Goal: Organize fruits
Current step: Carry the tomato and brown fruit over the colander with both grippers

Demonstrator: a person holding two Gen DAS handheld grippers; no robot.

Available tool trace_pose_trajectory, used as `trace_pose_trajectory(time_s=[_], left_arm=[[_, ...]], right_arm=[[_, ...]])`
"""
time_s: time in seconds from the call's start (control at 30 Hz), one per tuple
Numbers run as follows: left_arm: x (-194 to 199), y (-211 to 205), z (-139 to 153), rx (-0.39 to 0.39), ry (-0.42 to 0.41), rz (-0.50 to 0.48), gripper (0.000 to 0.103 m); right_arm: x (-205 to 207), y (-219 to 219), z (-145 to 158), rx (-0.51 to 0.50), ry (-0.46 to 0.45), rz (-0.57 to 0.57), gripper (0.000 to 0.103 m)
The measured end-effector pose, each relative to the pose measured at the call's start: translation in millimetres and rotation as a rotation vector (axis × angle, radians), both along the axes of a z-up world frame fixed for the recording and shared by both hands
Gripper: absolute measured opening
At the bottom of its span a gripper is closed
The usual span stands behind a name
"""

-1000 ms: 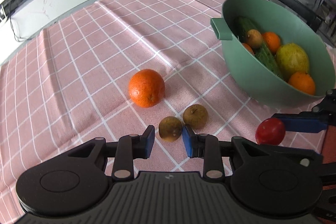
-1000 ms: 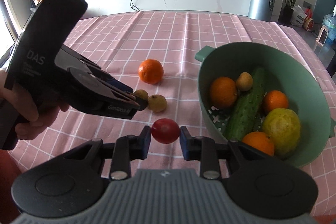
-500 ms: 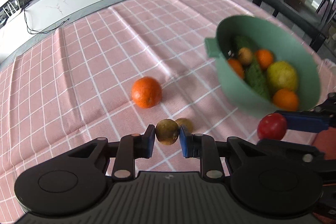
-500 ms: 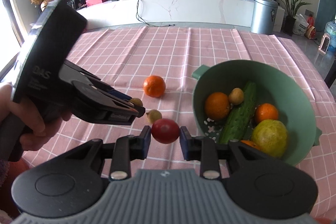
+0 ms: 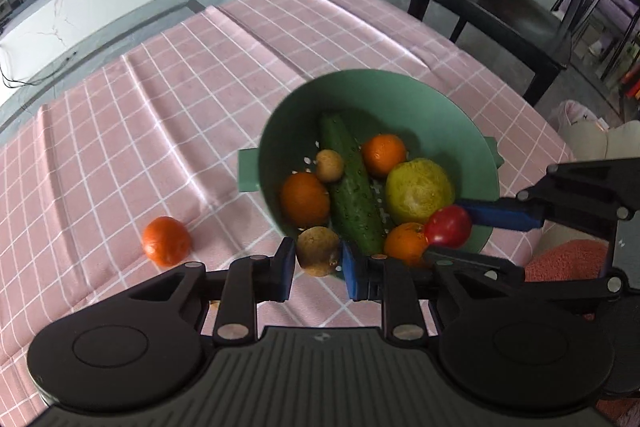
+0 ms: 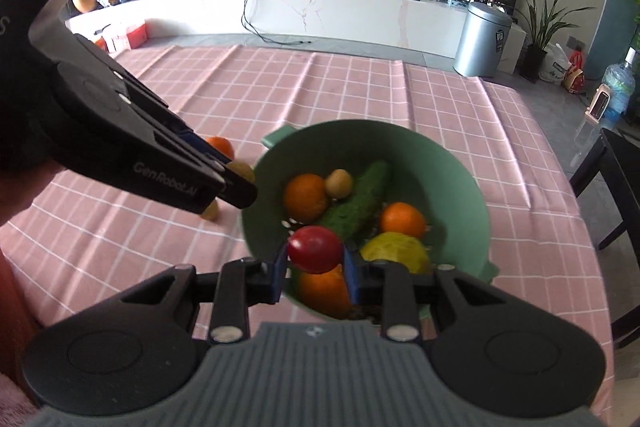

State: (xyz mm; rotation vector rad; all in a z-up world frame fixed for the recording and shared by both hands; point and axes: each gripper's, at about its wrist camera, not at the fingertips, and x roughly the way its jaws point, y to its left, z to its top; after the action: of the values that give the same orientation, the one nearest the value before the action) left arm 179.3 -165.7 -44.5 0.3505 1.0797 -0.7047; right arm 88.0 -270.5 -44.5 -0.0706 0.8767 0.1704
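Pink checked cloth (image 5: 168,115) carries a green bowl (image 5: 400,87). Left gripper (image 5: 318,263), clamped on a kiwi (image 5: 317,255), sits at the bowl's near rim; right gripper (image 6: 315,267) grips a tomato (image 6: 315,249) above the bowl. An orange (image 5: 166,241) lies left.

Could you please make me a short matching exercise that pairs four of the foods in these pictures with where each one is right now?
Things:
1. tomato
2. kiwi
3. cucumber
4. loose orange

Places:
A. lying in the green bowl
B. held in the left gripper
C. on the tablecloth, outside the bowl
D. held in the right gripper

Pairs: 1-D, 2-B, 3-A, 4-C
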Motion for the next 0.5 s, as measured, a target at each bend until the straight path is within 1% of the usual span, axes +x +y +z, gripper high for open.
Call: trace_pose_trajectory(time_s=[0.1, 0.23, 0.5], left_arm=[[3.2, -12.2, -6.6, 0.023, 0.028, -0.028, 0.028], [7.4, -27.5, -14.6, 0.092, 0.018, -0.083, 0.028], [18.8, -36.5, -30.1, 0.148, 0.043, -0.093, 0.028]], right_arm=[[7.5, -8.8, -3.9, -0.013, 0.023, -0.001, 0.026], [14.5, -17.4, -11.1, -0.004, 0.053, 0.0, 0.026], [22.8, -20.7, -24.3, 0.035, 0.088, 0.019, 0.026]])
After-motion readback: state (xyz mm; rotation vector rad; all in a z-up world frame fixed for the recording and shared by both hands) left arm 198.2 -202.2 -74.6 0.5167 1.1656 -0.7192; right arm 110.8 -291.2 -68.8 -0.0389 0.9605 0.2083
